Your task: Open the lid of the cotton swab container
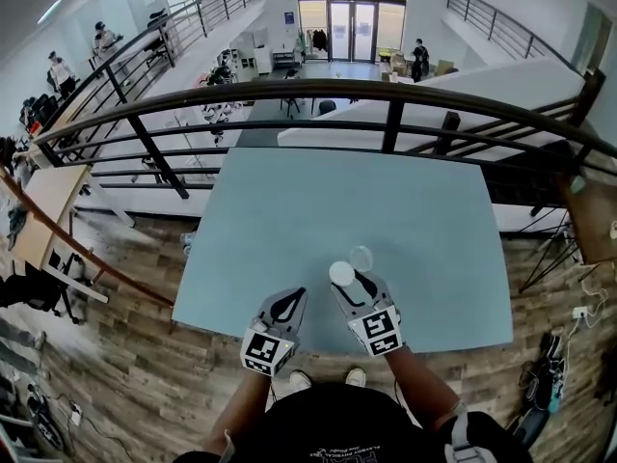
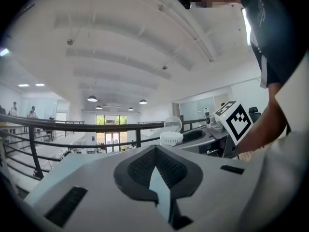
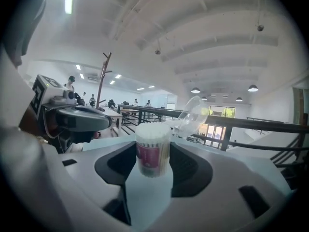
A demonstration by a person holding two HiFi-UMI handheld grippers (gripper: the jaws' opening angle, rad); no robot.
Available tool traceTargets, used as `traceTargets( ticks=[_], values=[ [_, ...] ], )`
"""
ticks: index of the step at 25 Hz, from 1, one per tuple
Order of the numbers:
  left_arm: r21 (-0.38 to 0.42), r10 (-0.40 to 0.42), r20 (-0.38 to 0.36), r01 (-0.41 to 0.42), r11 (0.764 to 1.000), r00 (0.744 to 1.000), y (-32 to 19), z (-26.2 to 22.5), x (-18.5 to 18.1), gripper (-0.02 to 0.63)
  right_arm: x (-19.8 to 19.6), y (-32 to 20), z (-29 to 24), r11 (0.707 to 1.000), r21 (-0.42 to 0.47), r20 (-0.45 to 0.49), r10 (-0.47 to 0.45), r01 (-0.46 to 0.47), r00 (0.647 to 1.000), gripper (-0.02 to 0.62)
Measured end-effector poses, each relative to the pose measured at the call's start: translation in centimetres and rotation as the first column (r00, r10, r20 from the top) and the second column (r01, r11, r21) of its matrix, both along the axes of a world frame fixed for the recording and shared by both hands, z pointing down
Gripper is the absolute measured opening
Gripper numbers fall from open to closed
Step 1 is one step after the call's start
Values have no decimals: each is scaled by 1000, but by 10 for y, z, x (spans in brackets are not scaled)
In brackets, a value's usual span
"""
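On a pale blue table [image 1: 289, 210] beside a mezzanine railing [image 1: 318, 90], a person works two hand-held grippers near the table's 6 o'clock edge. At left, the left gripper [image 1: 292, 297] has its jaws pressed together with nothing between them, and it sits just clear of the task's object, at about 7 o'clock from it in the head view. To its right, the cotton swab container [image 3: 153, 149] stands upright between the jaws of the right gripper [image 1: 352, 285]. The jaws are spread wide and clamped on its sides, one dark pad against each flank of the pink-labelled tub. White swab tips fill the top of the container to the brim. Its clear round lid [image 3: 194, 114] is already swung open, tilted back at roughly 1 o'clock from the container's mouth and still joined to the rim. Farthest right, the right gripper's marker cube [image 1: 379, 332] faces the head camera at 5 o'clock from the container.
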State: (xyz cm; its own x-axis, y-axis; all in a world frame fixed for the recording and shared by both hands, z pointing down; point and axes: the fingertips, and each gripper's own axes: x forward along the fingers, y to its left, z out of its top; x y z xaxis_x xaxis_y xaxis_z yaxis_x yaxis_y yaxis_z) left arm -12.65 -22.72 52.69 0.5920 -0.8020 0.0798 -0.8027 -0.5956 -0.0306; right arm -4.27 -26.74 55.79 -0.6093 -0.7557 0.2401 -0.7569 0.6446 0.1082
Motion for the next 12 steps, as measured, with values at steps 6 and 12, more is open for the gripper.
traceTargets(
  ticks=[6,12],
  values=[
    [-24,-7,-18,6,1000,1000,-4,1,3,9,18,-4,-5,996,14,20,83,-83,996,223],
    [-92,10,-30,-13,996,999,1,6,8,9,30,7,-3,990,7,30,137,-137,990,222]
  ],
)
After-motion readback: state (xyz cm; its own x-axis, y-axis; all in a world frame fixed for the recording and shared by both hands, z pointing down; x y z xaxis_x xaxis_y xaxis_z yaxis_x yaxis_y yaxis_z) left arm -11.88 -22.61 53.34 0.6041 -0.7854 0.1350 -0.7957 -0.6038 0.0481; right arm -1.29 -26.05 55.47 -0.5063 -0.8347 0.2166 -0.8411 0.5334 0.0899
